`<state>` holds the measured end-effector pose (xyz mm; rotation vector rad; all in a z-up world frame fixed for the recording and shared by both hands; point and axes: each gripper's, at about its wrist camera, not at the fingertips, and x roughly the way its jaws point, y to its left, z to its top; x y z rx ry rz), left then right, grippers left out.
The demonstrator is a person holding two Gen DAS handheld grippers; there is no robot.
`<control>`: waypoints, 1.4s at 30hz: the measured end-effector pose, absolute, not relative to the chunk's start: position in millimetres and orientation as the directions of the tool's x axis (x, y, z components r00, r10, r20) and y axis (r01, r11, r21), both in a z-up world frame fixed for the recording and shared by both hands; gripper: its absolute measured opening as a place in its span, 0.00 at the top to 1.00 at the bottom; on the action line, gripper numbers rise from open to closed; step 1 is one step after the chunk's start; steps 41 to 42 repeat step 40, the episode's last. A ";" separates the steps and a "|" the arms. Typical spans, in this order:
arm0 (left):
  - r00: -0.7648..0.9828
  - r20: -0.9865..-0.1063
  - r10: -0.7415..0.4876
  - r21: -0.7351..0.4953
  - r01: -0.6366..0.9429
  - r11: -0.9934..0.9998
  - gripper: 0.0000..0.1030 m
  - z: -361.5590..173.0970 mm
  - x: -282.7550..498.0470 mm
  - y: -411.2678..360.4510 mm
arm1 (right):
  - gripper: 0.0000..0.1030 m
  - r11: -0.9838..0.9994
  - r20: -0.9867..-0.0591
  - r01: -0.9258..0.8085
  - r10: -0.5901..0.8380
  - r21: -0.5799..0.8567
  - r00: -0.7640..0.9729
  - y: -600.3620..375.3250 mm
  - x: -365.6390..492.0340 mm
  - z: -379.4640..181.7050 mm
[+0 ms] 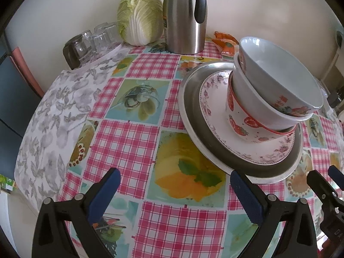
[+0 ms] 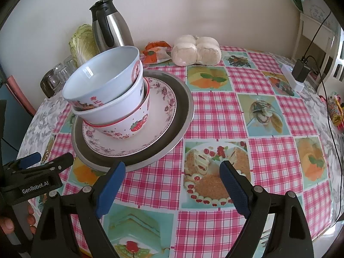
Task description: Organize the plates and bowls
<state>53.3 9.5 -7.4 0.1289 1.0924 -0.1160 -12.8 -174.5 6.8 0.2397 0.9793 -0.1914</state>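
tabletop: round, pink-checked oilcloth with food pictures
steel tray: round, left of centre on tabletop
floral plate: white, pink-flowered rim, on the tray
bowls: three nested, strawberry-print at bottom, tilted, on the plate
left hand-held gripper: released, empty, near tray rim
right hand-held gripper: released, empty, above tabletop

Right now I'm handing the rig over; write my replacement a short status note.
Left gripper: open, empty, over the tablecloth near the stack.
Right gripper: open, empty, also near it.
Stack: metal plate, floral plate, then strawberry bowl, white bowl and blue-white bowl nested, leaning.
Done: dishes look gathered in one pile.
Left: possibly straighten the tilted bowls.
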 end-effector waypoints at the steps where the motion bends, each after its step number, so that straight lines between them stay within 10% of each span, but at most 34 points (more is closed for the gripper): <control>1: 0.455 -0.890 -0.027 0.051 0.156 0.986 0.00 -7.8 53.5 9.4 | 0.13 0.957 -0.838 0.267 -0.052 0.114 0.544 -174.4 -12.6 6.6; 42: 0.478 -0.878 -0.019 0.049 0.129 0.990 0.00 -3.4 53.5 15.2 | 0.13 0.962 -0.851 0.259 -0.063 0.087 0.522 -170.4 -10.0 1.7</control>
